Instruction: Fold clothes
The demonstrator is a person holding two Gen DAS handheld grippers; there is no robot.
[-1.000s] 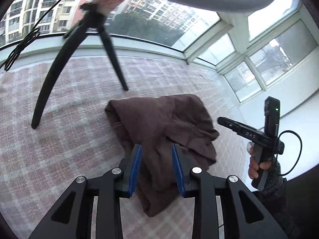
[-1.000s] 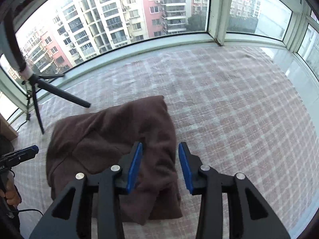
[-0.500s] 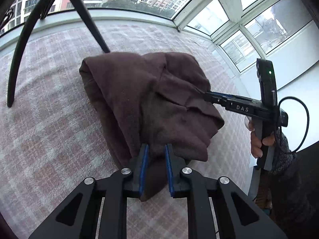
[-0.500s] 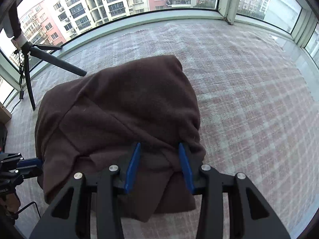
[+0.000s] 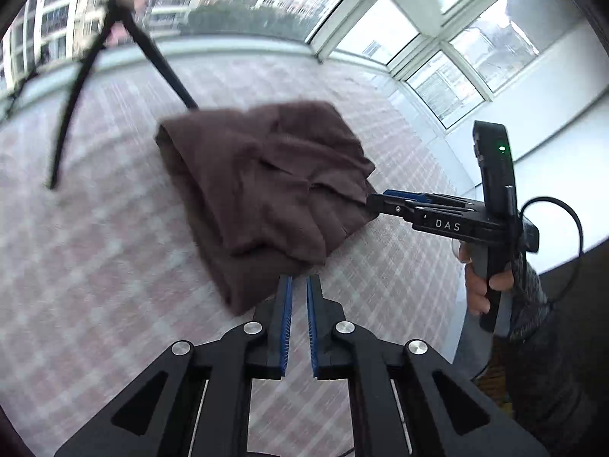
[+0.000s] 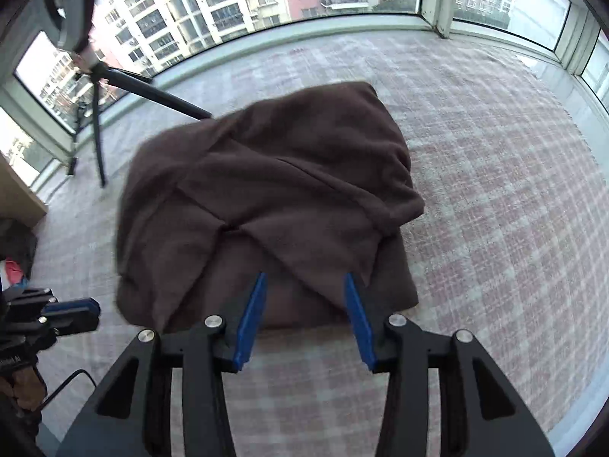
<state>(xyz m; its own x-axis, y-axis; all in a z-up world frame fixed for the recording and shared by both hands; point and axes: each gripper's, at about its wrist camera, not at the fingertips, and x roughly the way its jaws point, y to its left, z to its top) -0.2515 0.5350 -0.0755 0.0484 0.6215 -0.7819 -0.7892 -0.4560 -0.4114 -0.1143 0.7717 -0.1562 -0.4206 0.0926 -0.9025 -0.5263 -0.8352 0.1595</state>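
A dark brown fleece garment [image 5: 266,186] lies folded in a thick bundle on the pink checked blanket [image 5: 95,266]; it also shows in the right wrist view [image 6: 266,198]. My left gripper [image 5: 297,285] is nearly shut with a thin gap and nothing between its pads, just off the bundle's near edge. My right gripper [image 6: 304,285] is open, its blue pads at the bundle's near edge with a cloth flap lying between them. The right gripper also shows in the left wrist view [image 5: 384,200], touching the bundle's right side.
A black tripod [image 5: 95,57] stands on the blanket behind the garment, also in the right wrist view [image 6: 114,87]. Windows ring the blanket's far edges. A wooden piece of furniture [image 6: 19,198] and some clutter sit at the left. The left gripper shows at the left edge [image 6: 64,314].
My left gripper was shut on the garment's near edge and has let go and pulled back a little. My right gripper has opened wider. The bundle has settled flatter on the blanket.
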